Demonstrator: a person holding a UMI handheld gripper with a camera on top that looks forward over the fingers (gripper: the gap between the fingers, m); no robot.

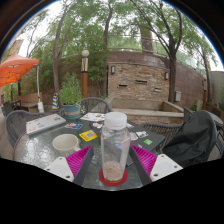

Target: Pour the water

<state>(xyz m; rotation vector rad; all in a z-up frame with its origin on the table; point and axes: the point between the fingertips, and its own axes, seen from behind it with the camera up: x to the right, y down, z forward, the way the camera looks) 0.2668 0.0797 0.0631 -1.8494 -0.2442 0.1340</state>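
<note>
The gripper (113, 163) sits nearest, its two fingers spread apart, each with a magenta pad (79, 158) on its inner face. A clear plastic bottle (115, 147) with a white cap stands upright between them on a glass table (40, 150), with a gap at either side. Just left of the fingers rests a pale bowl (66, 142). Farther back lies a white board (45, 123). Beyond are an orange umbrella (16, 71), a stone wall (138, 83) and trees (75, 35).
</note>
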